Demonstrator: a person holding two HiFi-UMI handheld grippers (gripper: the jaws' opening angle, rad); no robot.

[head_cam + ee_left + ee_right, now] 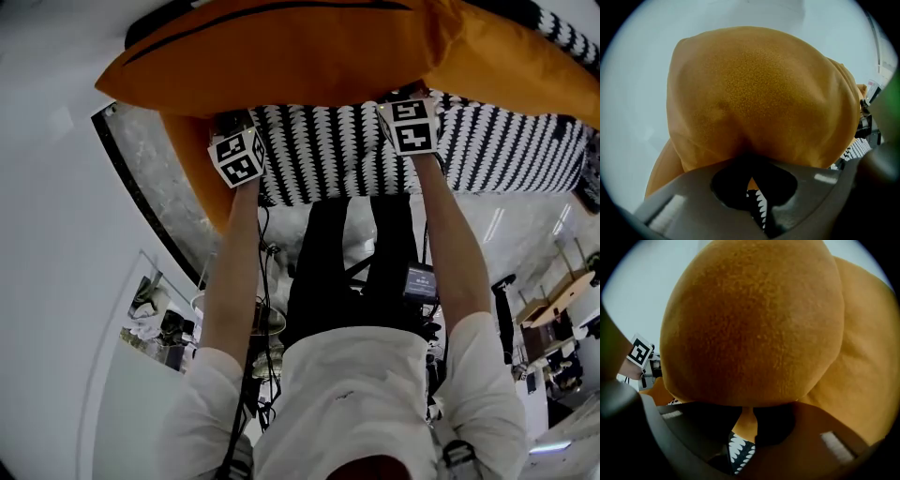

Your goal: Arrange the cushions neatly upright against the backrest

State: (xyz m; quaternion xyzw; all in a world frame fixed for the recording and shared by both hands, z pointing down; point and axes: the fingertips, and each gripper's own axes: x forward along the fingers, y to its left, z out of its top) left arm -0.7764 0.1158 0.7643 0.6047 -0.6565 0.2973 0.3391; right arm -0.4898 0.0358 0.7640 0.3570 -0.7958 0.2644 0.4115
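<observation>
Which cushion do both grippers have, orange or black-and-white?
The plain orange cushion: the left gripper and the right gripper each pinch its fabric. The black-and-white patterned cushion is ungripped.

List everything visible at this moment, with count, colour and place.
cushion: one for sure, orange, top of the head view
orange piece: one, beside the cushion at left; cannot tell if it is a second cushion
patterned cloth: one, black and white, under the cushion
marbled surface: one, grey, left of the cloth
left gripper: one, dark, shut on the cushion's fabric
right gripper: one, dark, shut on the cushion's fabric
arms: two, bare, reaching to the grippers
shirt: one, white, bottom centre
</observation>
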